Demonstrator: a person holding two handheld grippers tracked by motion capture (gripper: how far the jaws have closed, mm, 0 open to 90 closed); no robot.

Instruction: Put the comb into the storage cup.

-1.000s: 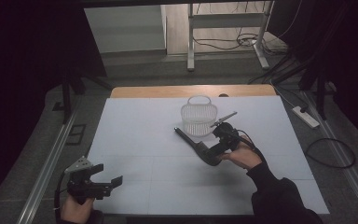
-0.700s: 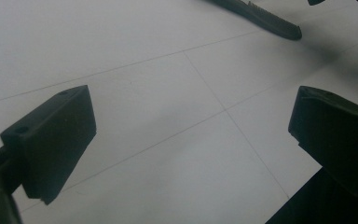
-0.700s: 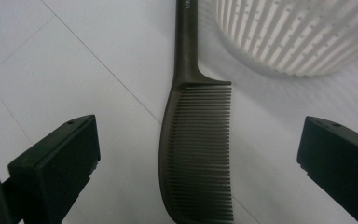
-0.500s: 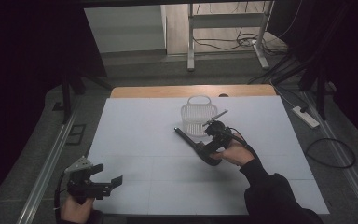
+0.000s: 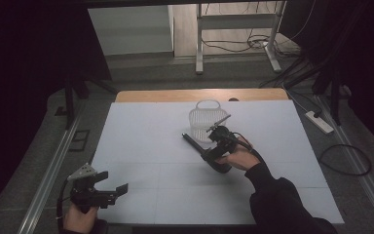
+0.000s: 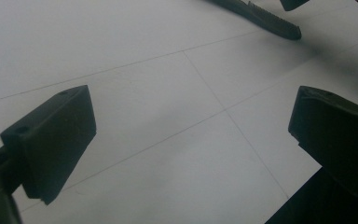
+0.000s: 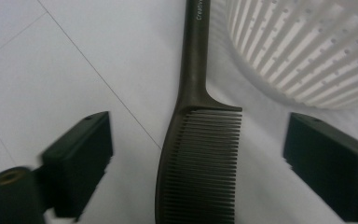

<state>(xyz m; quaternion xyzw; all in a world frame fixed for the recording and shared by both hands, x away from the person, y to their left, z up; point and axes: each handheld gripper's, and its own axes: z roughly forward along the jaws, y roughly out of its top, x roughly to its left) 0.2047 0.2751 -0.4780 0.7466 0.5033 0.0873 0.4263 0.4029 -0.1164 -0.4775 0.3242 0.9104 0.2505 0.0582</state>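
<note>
Right gripper (image 7: 196, 163) straddled the comb (image 7: 200, 154) lying flat mid-desk just beside the basket (image 7: 307, 46), jaws just closing but not yet touching it, to grip it; left gripper (image 5: 108, 191) sat spread, empty, at the near-left corner.

I see a dark brown comb (image 7: 200, 158), a white slotted basket (image 7: 307, 51), black grippers and a white desk (image 5: 141, 141) ruled with thin grey lines.

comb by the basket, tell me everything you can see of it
The comb is dark brown or black, plastic by its look, with a slim handle bearing small pale lettering and a row of fine teeth. It lies flat on the white table, handle end beside the white ribbed basket. It sits between the right gripper jaws, which have been closing and do not yet touch it.
</note>
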